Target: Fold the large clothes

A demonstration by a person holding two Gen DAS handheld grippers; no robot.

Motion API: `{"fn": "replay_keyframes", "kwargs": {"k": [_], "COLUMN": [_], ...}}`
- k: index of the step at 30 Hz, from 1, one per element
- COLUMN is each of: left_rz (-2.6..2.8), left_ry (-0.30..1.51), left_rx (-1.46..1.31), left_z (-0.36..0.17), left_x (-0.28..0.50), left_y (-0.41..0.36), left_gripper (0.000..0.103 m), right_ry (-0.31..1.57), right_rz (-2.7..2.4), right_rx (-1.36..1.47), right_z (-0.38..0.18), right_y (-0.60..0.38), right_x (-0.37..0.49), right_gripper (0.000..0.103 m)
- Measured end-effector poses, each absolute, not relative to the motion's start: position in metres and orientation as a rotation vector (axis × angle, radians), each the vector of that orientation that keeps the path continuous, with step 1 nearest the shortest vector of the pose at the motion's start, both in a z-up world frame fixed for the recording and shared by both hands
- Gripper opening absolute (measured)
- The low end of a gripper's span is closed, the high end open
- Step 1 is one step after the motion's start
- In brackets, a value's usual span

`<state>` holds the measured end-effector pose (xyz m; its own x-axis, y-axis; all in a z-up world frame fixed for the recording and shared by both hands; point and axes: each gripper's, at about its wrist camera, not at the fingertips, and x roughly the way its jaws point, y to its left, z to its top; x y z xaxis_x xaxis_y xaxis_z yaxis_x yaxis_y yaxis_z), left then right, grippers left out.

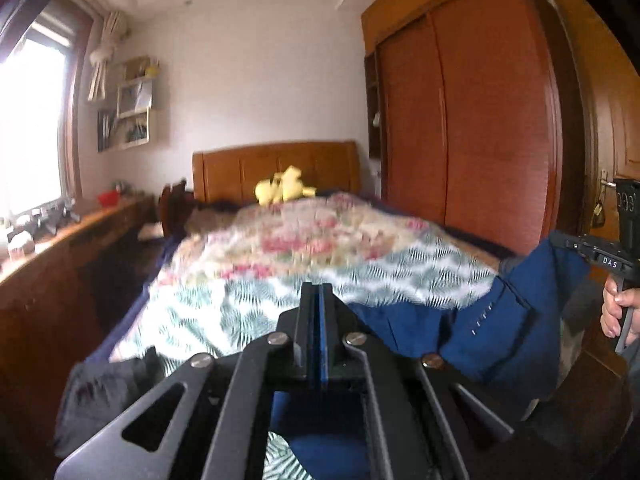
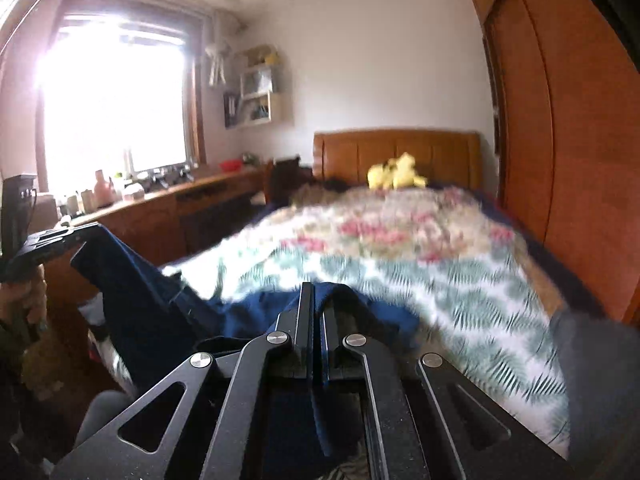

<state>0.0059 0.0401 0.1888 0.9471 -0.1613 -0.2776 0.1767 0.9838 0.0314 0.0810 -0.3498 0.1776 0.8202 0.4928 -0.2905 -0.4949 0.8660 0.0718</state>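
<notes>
A dark blue garment (image 1: 492, 320) hangs stretched between both grippers above the foot of the bed. My left gripper (image 1: 319, 292) is shut on one edge of it, blue cloth showing between the pads. In the right wrist view my right gripper (image 2: 318, 300) is shut on another edge of the blue garment (image 2: 160, 304), which sags toward the left. Each gripper appears in the other's view: the right gripper (image 1: 560, 242) in a hand at the far right, the left gripper (image 2: 90, 232) at the far left.
The bed carries a leaf and flower patterned quilt (image 1: 320, 248), with a yellow plush toy (image 1: 284, 190) by the wooden headboard (image 1: 276, 164). A tall wooden wardrobe (image 1: 472, 120) flanks the right. A long wooden counter (image 2: 180, 200) with small items runs under the window. Dark clothing (image 1: 100, 392) lies at the bed's left corner.
</notes>
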Motion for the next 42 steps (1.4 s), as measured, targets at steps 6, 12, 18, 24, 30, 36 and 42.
{"fn": "replay_keyframes", "kwargs": {"k": [6, 12, 18, 24, 30, 36, 42], "left_rz": [-0.201, -0.198, -0.140, -0.061, -0.060, -0.037, -0.045], "left_ry": [0.190, 0.289, 0.445, 0.550, 0.642, 0.673, 0.634], "left_rx": [0.036, 0.072, 0.080, 0.074, 0.039, 0.085, 0.083], "left_z": [0.239, 0.216, 0.153, 0.099, 0.051, 0.026, 0.028], "left_x": [-0.022, 0.019, 0.112, 0.193, 0.220, 0.202, 0.164], "left_y": [0.044, 0.033, 0.032, 0.042, 0.045, 0.042, 0.042], "left_gripper": [0.000, 0.000, 0.000, 0.000, 0.000, 0.002, 0.011], "right_ry": [0.203, 0.257, 0.416, 0.491, 0.600, 0.634, 0.631], "right_rz": [0.547, 0.520, 0.424, 0.329, 0.323, 0.316, 0.313], "right_rx": [0.018, -0.047, -0.093, -0.088, -0.149, -0.209, -0.183], "right_z": [0.225, 0.214, 0.151, 0.098, 0.040, 0.010, 0.010], "right_y": [-0.375, -0.376, -0.362, -0.366, -0.358, -0.349, -0.357], "right_x": [0.045, 0.056, 0.139, 0.223, 0.262, 0.261, 0.258], "right_gripper": [0.000, 0.000, 0.000, 0.000, 0.000, 0.002, 0.054]}}
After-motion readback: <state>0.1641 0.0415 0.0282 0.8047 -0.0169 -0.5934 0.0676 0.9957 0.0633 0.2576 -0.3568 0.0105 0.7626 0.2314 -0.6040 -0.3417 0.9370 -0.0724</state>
